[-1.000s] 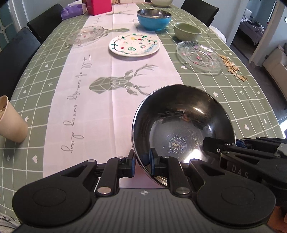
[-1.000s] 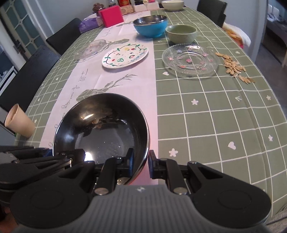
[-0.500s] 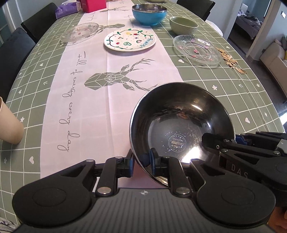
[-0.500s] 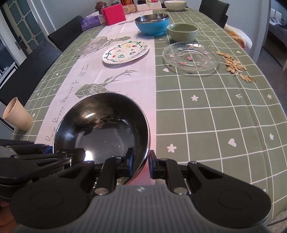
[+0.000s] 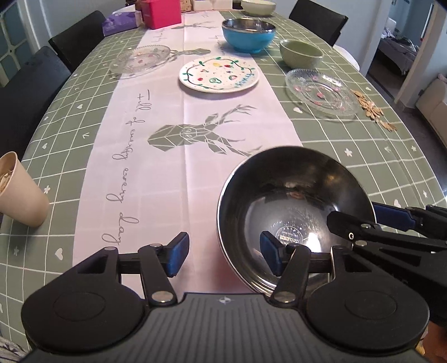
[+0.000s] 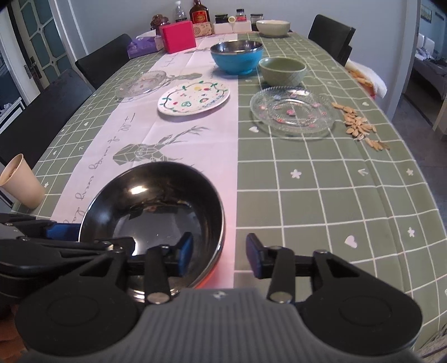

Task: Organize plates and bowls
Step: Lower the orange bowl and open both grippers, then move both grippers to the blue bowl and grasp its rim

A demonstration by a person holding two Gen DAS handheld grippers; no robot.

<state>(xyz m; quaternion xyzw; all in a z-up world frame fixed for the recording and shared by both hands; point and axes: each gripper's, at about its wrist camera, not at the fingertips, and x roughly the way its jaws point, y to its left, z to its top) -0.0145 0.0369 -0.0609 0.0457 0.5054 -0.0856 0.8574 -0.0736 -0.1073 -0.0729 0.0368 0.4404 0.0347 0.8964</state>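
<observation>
A shiny steel bowl (image 5: 296, 206) sits on the table near the front edge; it also shows in the right wrist view (image 6: 156, 209). My left gripper (image 5: 223, 257) is open, its jaws astride the bowl's left rim. My right gripper (image 6: 219, 255) is open, its jaws astride the bowl's right rim. Farther off stand a painted white plate (image 5: 219, 74), a glass plate (image 5: 321, 92) on the right, a glass plate (image 5: 141, 57) on the left, a blue bowl (image 5: 248, 35) and a green bowl (image 5: 301, 53).
A paper cup (image 5: 19, 190) stands at the left table edge. Seed shells (image 6: 360, 127) lie by the right glass plate. A pink box (image 6: 178, 36), tissues, bottles and a pale bowl (image 6: 273, 27) crowd the far end. Black chairs surround the table.
Both grippers were shut on the steel bowl's rim and have now opened. The bowl stays near the front of the table.
</observation>
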